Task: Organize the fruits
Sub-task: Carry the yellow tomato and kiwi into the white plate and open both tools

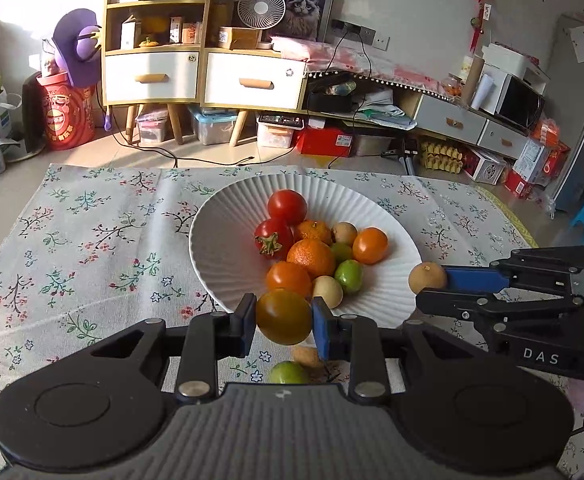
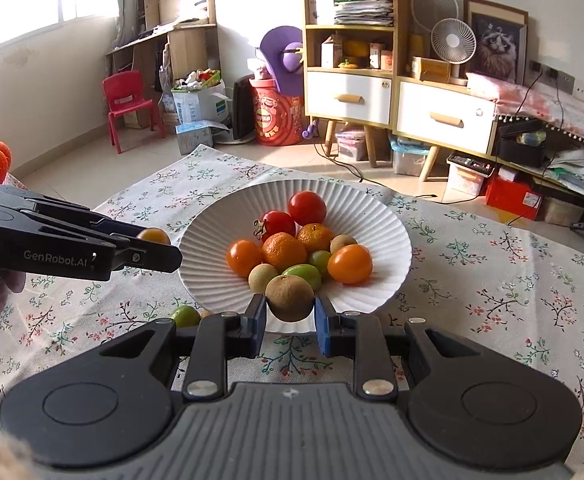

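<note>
Transfer step in hand: amber tomato [image 1: 283, 316] being held in left gripper [image 1: 283, 320] jaws, brown longan [image 2: 290, 298] in right gripper [image 2: 290, 312] jaws, both at near rim of white plate [image 1: 219, 240]; next, each being carried over rim, released among piled fruit; green fruit [image 1: 288, 373] being left on worktop [image 1: 91, 248]

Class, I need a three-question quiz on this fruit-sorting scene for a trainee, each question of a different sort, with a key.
1. True or false: both grippers are closed on a fruit.
2. What does the left gripper hold? A) an orange-yellow tomato B) a green fruit C) a mandarin
3. Fill in: the fruit in the right gripper is a ____ longan.

Key
1. True.
2. A. It is held near the rim of the plate.
3. Brown. A green fruit and another longan lie on the cloth beside the plate.
</note>
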The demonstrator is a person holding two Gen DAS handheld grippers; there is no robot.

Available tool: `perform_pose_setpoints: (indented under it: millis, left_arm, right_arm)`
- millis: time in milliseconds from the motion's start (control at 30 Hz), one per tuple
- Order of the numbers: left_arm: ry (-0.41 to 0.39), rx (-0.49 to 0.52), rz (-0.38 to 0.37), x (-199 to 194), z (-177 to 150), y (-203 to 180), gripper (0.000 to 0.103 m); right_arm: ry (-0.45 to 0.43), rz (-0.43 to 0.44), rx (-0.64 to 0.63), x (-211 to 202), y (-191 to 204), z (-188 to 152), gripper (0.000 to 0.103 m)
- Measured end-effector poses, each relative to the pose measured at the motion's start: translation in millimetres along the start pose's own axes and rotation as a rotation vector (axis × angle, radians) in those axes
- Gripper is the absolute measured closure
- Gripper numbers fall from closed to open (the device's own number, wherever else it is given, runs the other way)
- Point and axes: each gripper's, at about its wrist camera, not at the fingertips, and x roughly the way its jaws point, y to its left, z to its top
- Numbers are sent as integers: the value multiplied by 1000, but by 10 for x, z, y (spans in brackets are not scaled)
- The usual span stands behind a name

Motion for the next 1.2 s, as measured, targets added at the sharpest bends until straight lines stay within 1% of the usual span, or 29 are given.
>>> perform_pose_setpoints:
  millis: [100, 200, 267, 367, 500, 833, 1033, 1200]
  left_arm:
    - [1, -23, -4, 96, 60, 98, 81]
    - [6, -68, -2, 208, 140, 194, 81]
    - [6, -92, -10, 269, 203, 237, 81]
    - [11, -108, -31, 357, 267, 240, 81]
    - [28, -138, -34, 459, 255, 228, 81]
    - [39, -147, -35, 579, 264, 255, 81]
    - [34, -132, -38, 606, 281, 240, 81]
    - [26, -123, -38, 608, 286, 234, 78]
  right_arm:
    - [-1, 7, -6, 38, -50, 10, 80]
    - [16, 32, 21, 94, -124, 23, 80]
    - [18, 36, 5, 117, -135, 37, 80]
    - [32, 38, -15, 157, -150, 43, 80]
    - [54, 30, -31, 225, -179, 30, 80]
    - [73, 29, -51, 314, -237, 16, 79]
    - [72, 34, -56, 343, -241, 26, 79]
    - [66, 25, -52, 343, -265, 41, 79]
